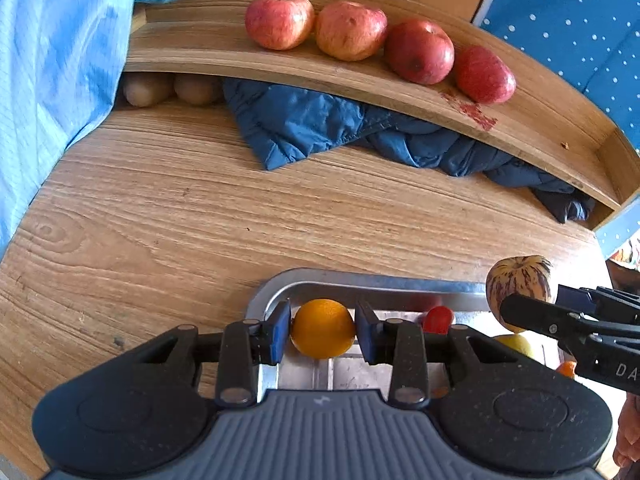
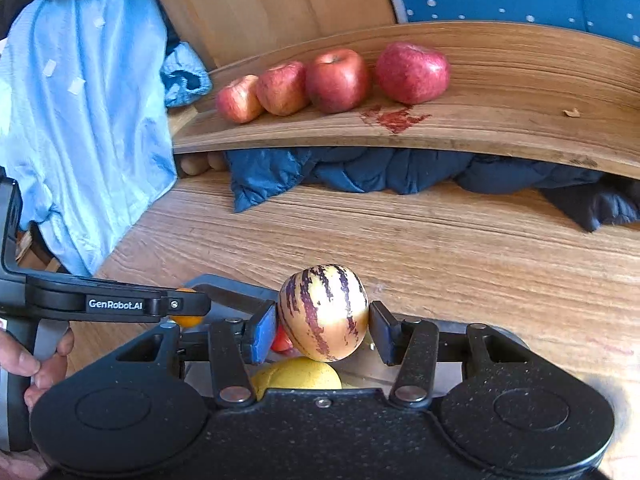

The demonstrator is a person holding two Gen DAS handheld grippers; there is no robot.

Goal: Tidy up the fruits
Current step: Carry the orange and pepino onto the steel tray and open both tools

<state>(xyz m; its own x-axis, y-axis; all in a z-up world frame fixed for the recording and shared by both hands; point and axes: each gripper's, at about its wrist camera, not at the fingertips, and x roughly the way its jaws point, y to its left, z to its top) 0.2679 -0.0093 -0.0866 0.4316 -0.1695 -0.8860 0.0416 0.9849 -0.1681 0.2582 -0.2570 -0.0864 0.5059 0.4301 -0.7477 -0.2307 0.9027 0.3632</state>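
Fruits sit in two places: four red apples in a row on the wooden shelf at twelve o'clock, others in the metal tray at six. Left gripper pinches an orange over the tray. Right gripper pinches a purple-striped yellow fruit above a yellow fruit; at three o'clock of the orange.

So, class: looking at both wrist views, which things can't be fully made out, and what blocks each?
- Brown fruits, left wrist view: mostly hidden under the shelf; kind unclear.
- Yellow fruit, right wrist view: covered by the right gripper and its striped fruit.
- Tray, left wrist view: contents blocked by the left gripper holding the orange.
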